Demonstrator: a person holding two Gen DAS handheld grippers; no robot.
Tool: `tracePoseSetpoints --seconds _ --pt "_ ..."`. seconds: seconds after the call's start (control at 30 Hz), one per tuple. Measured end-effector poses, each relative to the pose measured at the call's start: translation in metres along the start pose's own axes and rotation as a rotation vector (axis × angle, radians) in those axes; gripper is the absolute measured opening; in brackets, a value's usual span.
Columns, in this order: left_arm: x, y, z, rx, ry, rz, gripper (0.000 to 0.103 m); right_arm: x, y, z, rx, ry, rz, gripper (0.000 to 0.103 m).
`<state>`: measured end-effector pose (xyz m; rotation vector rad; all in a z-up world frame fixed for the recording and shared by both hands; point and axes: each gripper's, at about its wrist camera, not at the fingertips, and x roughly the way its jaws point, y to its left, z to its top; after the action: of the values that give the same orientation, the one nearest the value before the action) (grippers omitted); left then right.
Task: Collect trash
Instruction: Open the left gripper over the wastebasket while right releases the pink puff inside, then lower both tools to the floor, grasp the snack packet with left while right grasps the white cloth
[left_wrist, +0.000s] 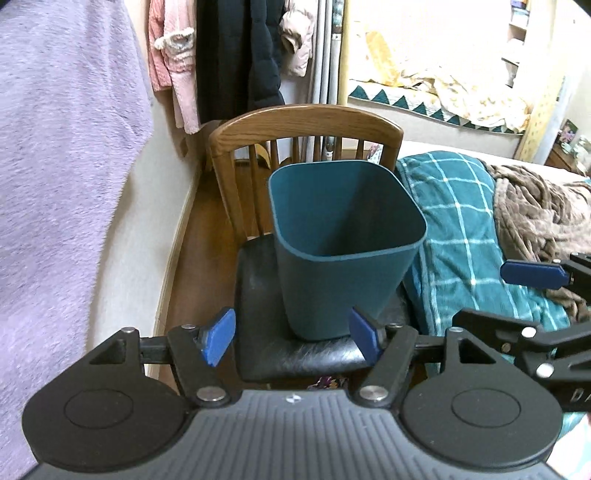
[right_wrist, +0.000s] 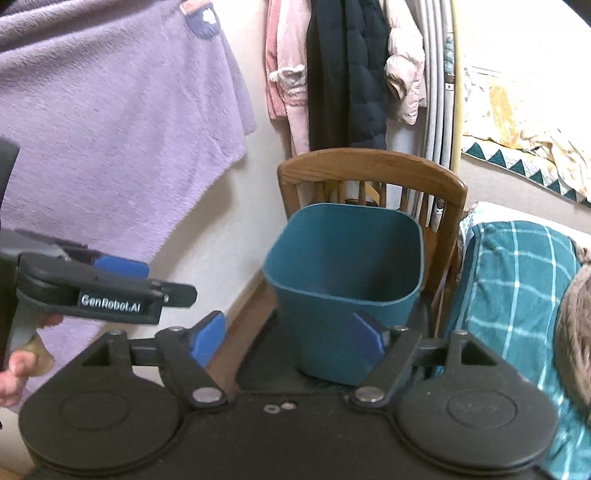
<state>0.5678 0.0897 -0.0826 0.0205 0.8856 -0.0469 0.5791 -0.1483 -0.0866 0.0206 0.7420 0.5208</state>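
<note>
A dark teal plastic bin (left_wrist: 343, 240) stands upright on the black seat of a wooden chair (left_wrist: 306, 122); as far as I can see inside, it holds nothing. It also shows in the right wrist view (right_wrist: 347, 273). My left gripper (left_wrist: 291, 338) is open and empty, just in front of the bin's base. My right gripper (right_wrist: 286, 338) is open and empty, also just short of the bin. The right gripper shows at the right edge of the left wrist view (left_wrist: 535, 275); the left gripper shows at the left of the right wrist view (right_wrist: 122, 273). No trash is in view.
A purple fleece blanket (left_wrist: 62, 184) hangs on the left. Coats (left_wrist: 236, 55) hang on the wall behind the chair. A bed with a teal checked cover (left_wrist: 461, 236) and a brown throw (left_wrist: 535, 210) lies to the right. Wooden floor (left_wrist: 199, 258) runs left of the chair.
</note>
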Motion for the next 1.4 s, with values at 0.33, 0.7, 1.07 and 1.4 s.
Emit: tracePoseSetpoints --seconds 0.33,0.7,1.07,1.4 --pt "-0.056 0.037 -0.078 0.07 -0.052 -0.038 0.077 -0.038 0.064 -0.06 0.075 -0.043 -0.016 0.088" --pt "-0.034 0.047 -0.149 -0.035 0.033 -0.091 0.083 -0.038 0.084 -0.13 0.086 0.025 -0.006 0.103" --pt "0.112 0.032 -0.266 -0.223 0.224 -0.085 0.102 0.059 0.053 -0.254 0.013 0.27 0.052 0.103" --pt "0.286 0.04 -0.415 -0.345 0.47 -0.004 0.102 0.187 0.02 -0.422 0.092 0.463 -0.028 0.102"
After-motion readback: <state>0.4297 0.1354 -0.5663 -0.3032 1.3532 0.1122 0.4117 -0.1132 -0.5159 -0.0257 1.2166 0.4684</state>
